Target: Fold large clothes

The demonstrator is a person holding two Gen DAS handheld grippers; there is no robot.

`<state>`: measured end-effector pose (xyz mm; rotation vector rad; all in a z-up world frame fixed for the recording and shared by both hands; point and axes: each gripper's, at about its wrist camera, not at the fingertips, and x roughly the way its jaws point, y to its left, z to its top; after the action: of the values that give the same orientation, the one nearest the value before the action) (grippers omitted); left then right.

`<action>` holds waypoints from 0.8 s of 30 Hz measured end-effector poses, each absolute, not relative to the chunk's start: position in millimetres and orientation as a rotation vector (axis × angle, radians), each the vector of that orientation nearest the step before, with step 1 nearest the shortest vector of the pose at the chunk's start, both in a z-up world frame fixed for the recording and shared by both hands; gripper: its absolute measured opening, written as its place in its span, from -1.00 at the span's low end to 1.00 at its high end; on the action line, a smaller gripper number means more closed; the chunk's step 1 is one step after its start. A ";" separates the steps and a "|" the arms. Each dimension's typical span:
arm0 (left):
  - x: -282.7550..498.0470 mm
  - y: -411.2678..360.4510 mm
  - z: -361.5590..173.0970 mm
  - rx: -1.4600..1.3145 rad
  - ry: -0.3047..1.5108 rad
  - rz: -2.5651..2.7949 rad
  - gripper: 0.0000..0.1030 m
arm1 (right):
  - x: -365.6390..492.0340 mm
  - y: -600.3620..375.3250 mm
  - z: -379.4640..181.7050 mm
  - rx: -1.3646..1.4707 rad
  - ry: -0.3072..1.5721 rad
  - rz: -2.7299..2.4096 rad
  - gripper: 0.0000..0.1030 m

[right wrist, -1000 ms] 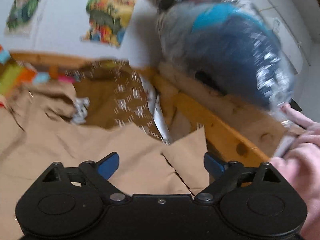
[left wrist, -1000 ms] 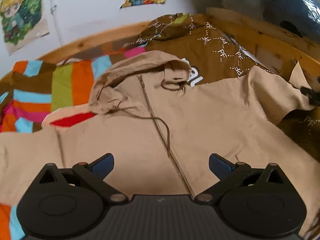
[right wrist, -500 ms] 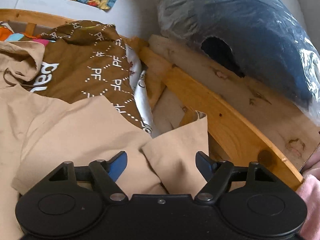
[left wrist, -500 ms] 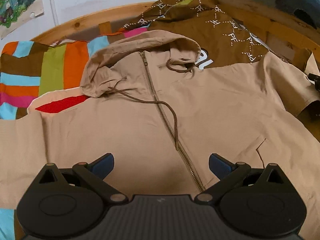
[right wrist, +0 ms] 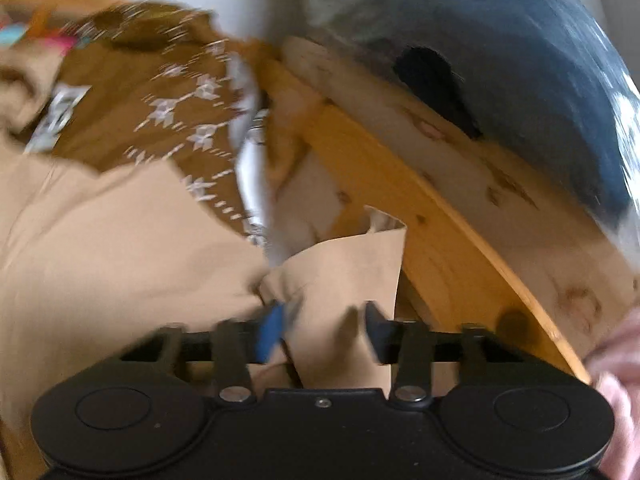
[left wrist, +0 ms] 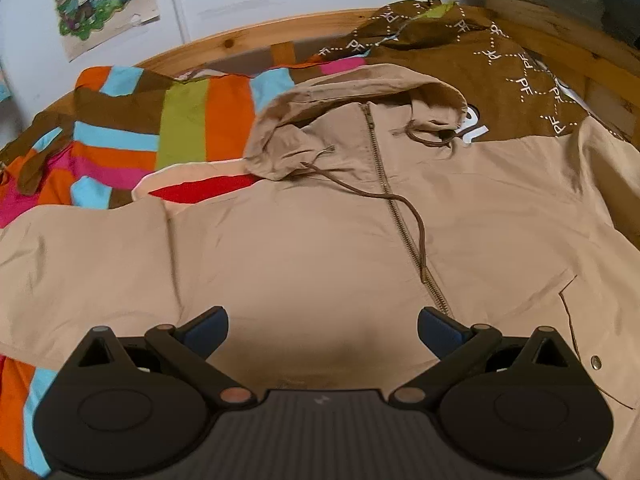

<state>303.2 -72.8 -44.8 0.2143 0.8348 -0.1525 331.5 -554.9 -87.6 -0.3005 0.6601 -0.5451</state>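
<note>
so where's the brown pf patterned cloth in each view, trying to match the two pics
Left wrist: brown PF-patterned cloth is at upper right, behind the tan hooded jacket.
Right wrist: it is at upper left, blurred, above the jacket's sleeve.
Shared landmark: the wooden bed rail along the cloth's right edge.

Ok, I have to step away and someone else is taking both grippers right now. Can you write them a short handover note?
Left gripper: open, holding nothing, hovering over the lower front of the tan hooded jacket.
Right gripper: jaws closing around the sleeve cuff beside the wooden bed frame; the cloth is between them, but the view is blurred, so confirm the grip.
Jacket: spread front up on the bed, zipped, hood at the far end, partly over a brown patterned garment and striped blanket.
Done: jacket laid out.
Left: no fold shows yet; likely bring that sleeve across the body first.
</note>
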 end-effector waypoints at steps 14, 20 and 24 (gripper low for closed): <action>281.2 -55.8 33.3 0.296 0.774 -0.221 0.99 | 260.2 -533.6 -5.0 -0.083 0.458 -0.474 -0.99; 288.2 -38.3 108.9 0.344 0.756 -0.259 0.99 | 237.8 -483.6 81.1 -0.037 0.312 -0.333 -1.00; 288.2 -0.6 149.8 0.157 0.698 -0.227 0.99 | 239.5 -423.7 127.8 0.012 0.211 -0.164 -1.00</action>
<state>288.2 -0.6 149.8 0.1572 0.6984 -0.2275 239.5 -423.7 127.8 0.0117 0.2111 -0.1639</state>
